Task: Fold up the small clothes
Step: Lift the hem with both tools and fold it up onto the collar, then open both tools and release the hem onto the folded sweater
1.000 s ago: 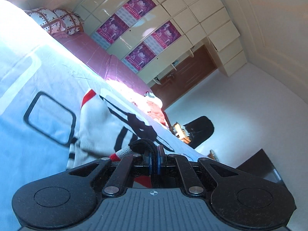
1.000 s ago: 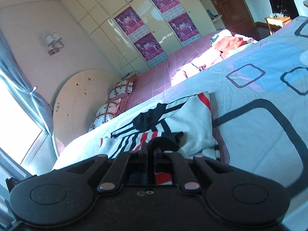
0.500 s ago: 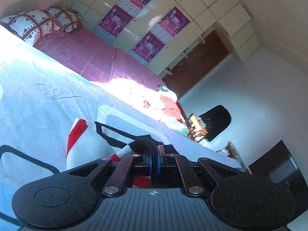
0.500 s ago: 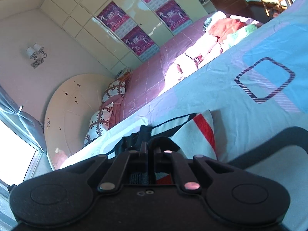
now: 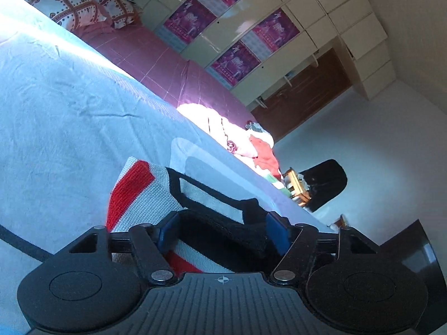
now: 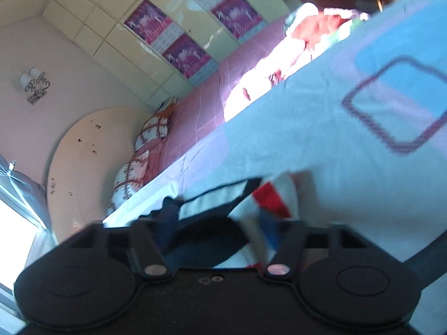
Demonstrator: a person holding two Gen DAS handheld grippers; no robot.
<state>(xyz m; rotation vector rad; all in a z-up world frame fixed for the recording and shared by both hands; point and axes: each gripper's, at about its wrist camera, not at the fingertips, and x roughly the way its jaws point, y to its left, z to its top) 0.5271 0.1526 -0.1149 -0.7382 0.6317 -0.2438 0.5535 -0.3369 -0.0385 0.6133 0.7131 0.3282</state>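
Bedroom scene, both wrist views: a pale blue bed sheet (image 5: pixel 69 117) with dark outlined squares carries the work; behind it lie a pink bedspread (image 5: pixel 167 64), patterned pillows (image 5: pixel 72 8) and cupboards hung with magenta posters (image 5: pixel 192 19), whose print is too small to read. Left gripper (image 5: pixel 222 231): its blue fingers (image 5: pixel 167 231) have just been opening and now stand released, apart from the cloth between them. The task's piece, a white knitted garment (image 5: pixel 139 195) with red and black bands, lies folded on the sheet directly under both grippers. Right gripper (image 6: pixel 218 231): likewise just opened, fingers released, picture blurred. Risk: a finger drawn back carelessly could snag the knit and drag the fold open. No brand or label is legible.
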